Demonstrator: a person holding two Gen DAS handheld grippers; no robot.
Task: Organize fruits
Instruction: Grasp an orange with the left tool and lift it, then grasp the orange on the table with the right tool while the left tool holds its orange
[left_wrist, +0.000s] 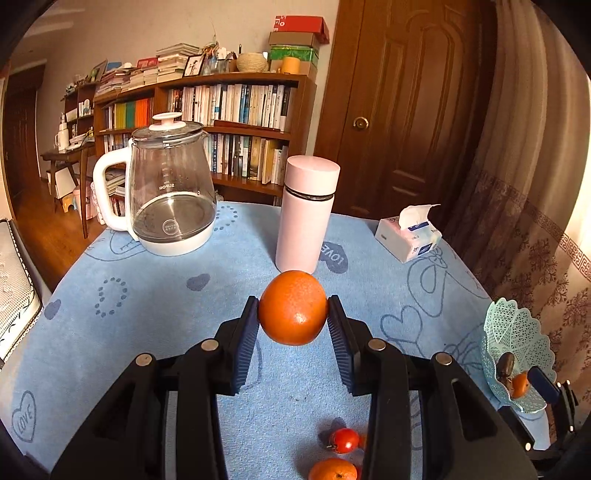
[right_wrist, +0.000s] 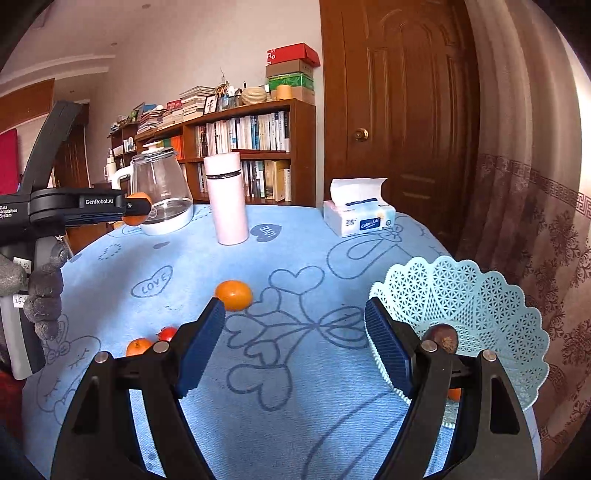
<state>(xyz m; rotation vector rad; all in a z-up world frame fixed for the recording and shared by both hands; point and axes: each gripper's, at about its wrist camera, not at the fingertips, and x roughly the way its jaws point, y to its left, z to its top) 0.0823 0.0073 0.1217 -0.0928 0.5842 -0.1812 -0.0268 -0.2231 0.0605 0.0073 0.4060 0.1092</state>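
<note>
My left gripper (left_wrist: 293, 313) is shut on a large orange (left_wrist: 293, 308), held above the blue tablecloth (left_wrist: 166, 302); the right wrist view shows that orange (right_wrist: 136, 214) raised at the far left. My right gripper (right_wrist: 295, 314) stands open over the cloth with nothing between its fingers. A loose orange (right_wrist: 233, 294) lies just beyond its left fingertip. A small red fruit (right_wrist: 167, 333) and a small orange (right_wrist: 138, 346) lie nearer on the left. The pale green lattice basket (right_wrist: 480, 295) at the right holds a dark fruit (right_wrist: 441, 338) and an orange fruit (right_wrist: 454, 394).
A glass kettle (left_wrist: 170, 192), a pink flask (left_wrist: 306, 218) and a tissue pack (left_wrist: 408, 236) stand at the table's far side. Behind are a bookshelf (left_wrist: 236, 110), a door (left_wrist: 406, 110) and a curtain (left_wrist: 535, 184). A gloved hand (right_wrist: 40, 295) holds the left gripper.
</note>
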